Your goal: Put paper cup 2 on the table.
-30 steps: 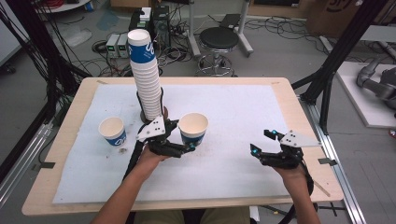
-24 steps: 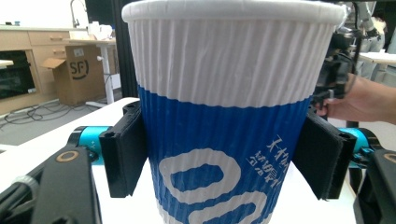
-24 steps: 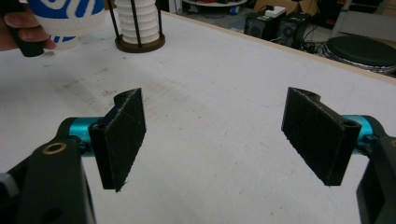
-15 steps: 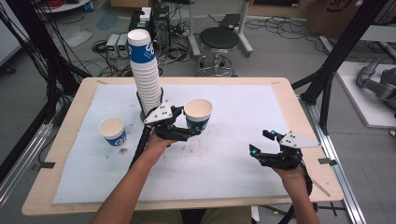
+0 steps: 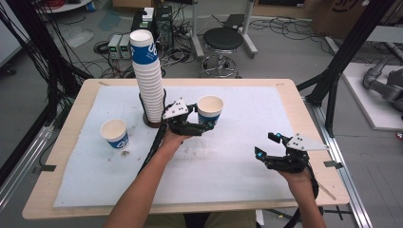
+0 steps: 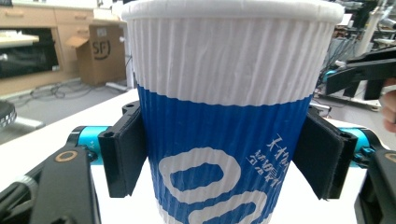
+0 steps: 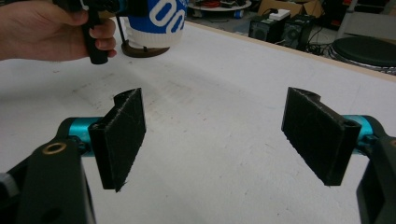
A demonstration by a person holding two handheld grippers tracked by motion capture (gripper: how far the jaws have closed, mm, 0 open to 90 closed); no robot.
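Observation:
A blue-and-white ribbed paper cup (image 5: pixel 210 110) (image 6: pixel 224 116) is held upright off the white mat, just right of a tall stack of the same cups (image 5: pixel 148 80). My left gripper (image 5: pixel 209 124) (image 6: pixel 224 158) is shut on its blue lower half, one pad on each side. Its jaws have just been opening a little, with the cup still between them. At the table's near right, my right gripper (image 5: pixel 267 145) (image 7: pixel 219 135) stands open over bare mat with nothing between its pads. The right gripper view also shows the held cup (image 7: pixel 156 18) and the left hand (image 7: pixel 46 28) far off.
A second single cup (image 5: pixel 115 134) stands upright on the mat's left part. The white mat (image 5: pixel 228 166) covers most of the wooden table (image 5: pixel 294 95). The stack rests on a dark round base (image 7: pixel 140 49). Beyond the table's far edge are a stool and cables.
My left gripper has carried the cup away from me and a little to the right, past the foot of the stack. The right gripper has stayed where it was.

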